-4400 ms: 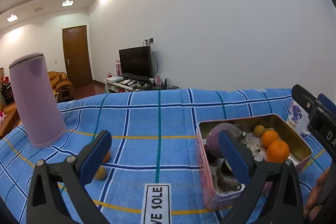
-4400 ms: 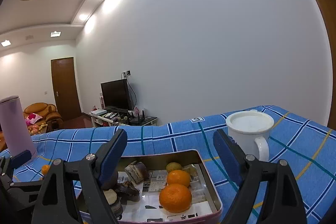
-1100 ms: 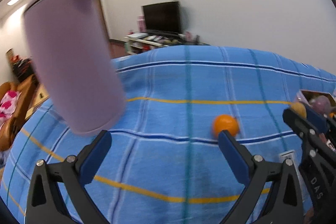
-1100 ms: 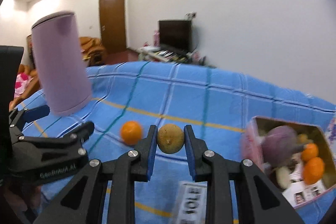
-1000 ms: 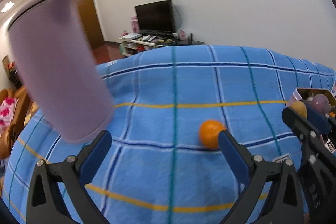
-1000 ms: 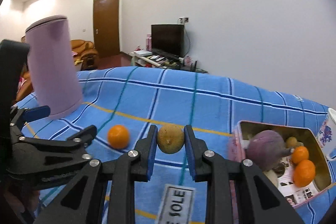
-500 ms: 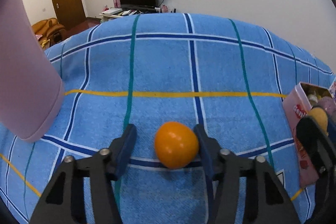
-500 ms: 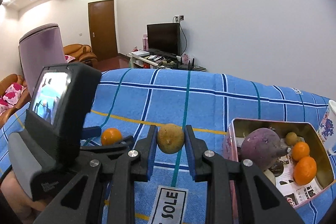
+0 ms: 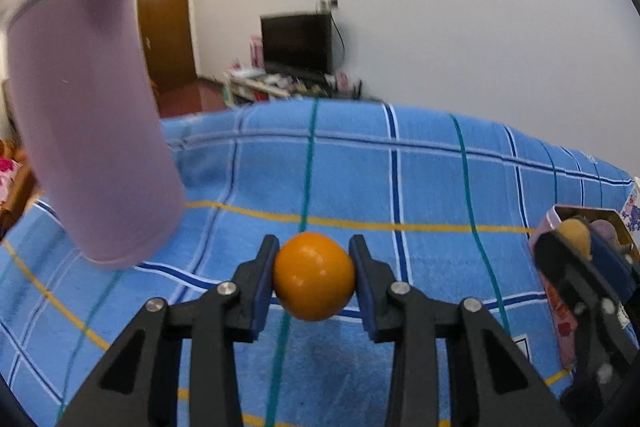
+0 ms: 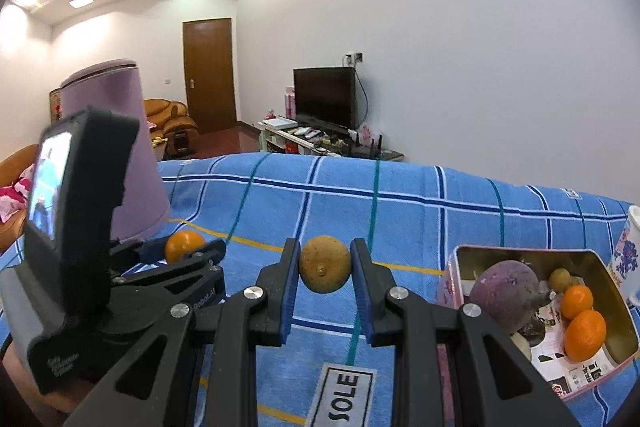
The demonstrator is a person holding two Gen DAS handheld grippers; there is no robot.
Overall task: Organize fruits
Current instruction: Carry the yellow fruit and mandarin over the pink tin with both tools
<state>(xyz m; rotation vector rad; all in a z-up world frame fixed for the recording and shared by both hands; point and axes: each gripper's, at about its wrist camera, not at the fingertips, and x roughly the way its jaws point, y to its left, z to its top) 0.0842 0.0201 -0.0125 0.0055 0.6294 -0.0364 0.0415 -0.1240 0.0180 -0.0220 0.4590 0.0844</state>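
My left gripper [image 9: 314, 277] is clamped on a small orange [image 9: 314, 275], both blue pads pressed against its sides, and the fruit sits above the blue checked cloth [image 9: 424, 187]; I cannot tell whether its underside touches the cloth. From the right wrist camera most of that orange is hidden behind the left gripper's black frame, only its upper part showing. My right gripper [image 10: 325, 265] is closed on a brownish-yellow fruit [image 10: 325, 263], held clear above the cloth; what kind of fruit it is I cannot make out.

The pink tin [image 10: 452, 281] lies to the right, near the right gripper; inside I see a purple fruit [image 10: 505, 287], two oranges [image 10: 585, 323] and a small brownish fruit [image 10: 559, 279], with printed paper beneath them; the tin's near corner is hidden behind my gripper arm. In the left view the tin is mostly blocked by the right gripper, and the whole frame is blurred. A mug [image 10: 631, 259] at the far right is cut off by the frame edge. The tall purple container [image 9: 88, 123] stands on the cloth at left, smeared in the left view; partly covered by the left rig's camera block in the other.
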